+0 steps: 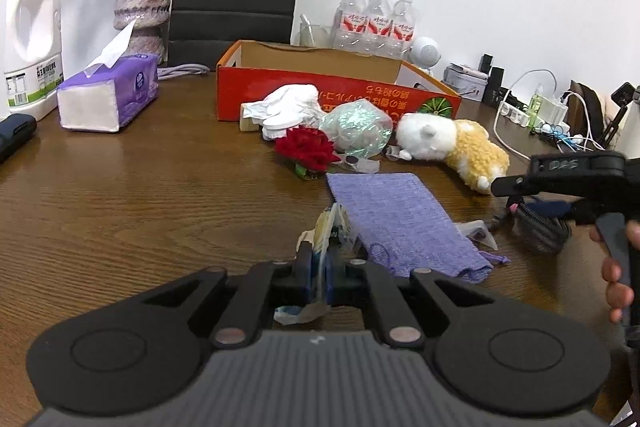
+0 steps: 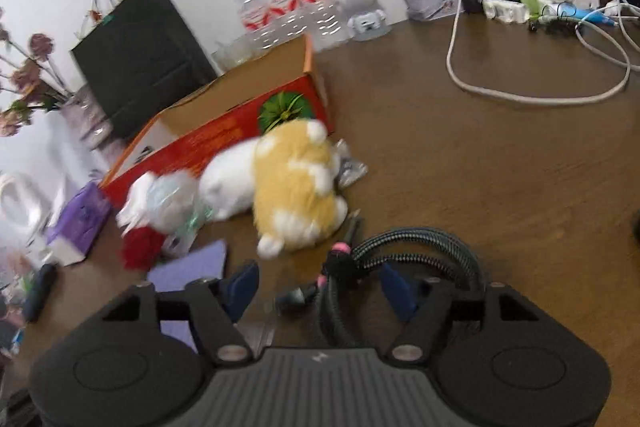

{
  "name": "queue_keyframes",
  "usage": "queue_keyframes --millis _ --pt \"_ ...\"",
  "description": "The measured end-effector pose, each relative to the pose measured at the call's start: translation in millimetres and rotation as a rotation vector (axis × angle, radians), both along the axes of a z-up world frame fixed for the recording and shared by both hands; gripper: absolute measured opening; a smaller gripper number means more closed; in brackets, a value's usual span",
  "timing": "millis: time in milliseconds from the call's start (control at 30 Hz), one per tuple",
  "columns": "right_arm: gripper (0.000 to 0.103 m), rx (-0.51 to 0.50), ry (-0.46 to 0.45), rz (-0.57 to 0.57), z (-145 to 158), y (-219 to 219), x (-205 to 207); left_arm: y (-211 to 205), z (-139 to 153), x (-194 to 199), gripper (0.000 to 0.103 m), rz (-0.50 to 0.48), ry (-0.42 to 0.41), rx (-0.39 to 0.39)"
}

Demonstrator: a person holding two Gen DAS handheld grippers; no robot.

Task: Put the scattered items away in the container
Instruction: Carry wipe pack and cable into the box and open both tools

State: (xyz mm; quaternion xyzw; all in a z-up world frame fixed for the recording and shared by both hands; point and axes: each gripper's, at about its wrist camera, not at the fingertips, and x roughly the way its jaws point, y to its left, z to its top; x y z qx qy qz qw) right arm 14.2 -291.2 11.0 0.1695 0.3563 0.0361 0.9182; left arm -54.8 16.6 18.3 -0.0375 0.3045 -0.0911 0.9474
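My left claw (image 1: 319, 269) pinched a crumpled wrapper (image 1: 330, 227); the orange box (image 1: 320, 83) lay straight ahead toward the tabletop's far edge, while my right claw (image 2: 320, 287), spread, straddled a coiled cable (image 2: 400, 247)

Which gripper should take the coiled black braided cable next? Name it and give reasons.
Right. The right gripper is open with the coiled black braided cable lying between its fingers, while the left gripper is shut on a crumpled plastic wrapper.
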Motion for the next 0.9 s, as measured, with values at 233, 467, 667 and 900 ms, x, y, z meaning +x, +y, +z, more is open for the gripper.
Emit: queue_keyframes --millis 233,467,667,900 --pt "0.022 -0.338 -0.055 0.197 -2 46 -20 0 -2 3 0.007 -0.005 0.011 0.000" --pt "0.026 -0.318 -0.067 0.283 -2 56 -50 -8 -7 4 0.006 -0.023 -0.002 0.021" --pt "0.025 -0.331 -0.107 0.269 -8 62 -45 -8 -5 -11 0.006 0.018 -0.046 0.026" --pt "0.024 -0.305 -0.121 0.248 -9 58 -49 -9 9 -37 0.006 0.038 -0.152 0.027"
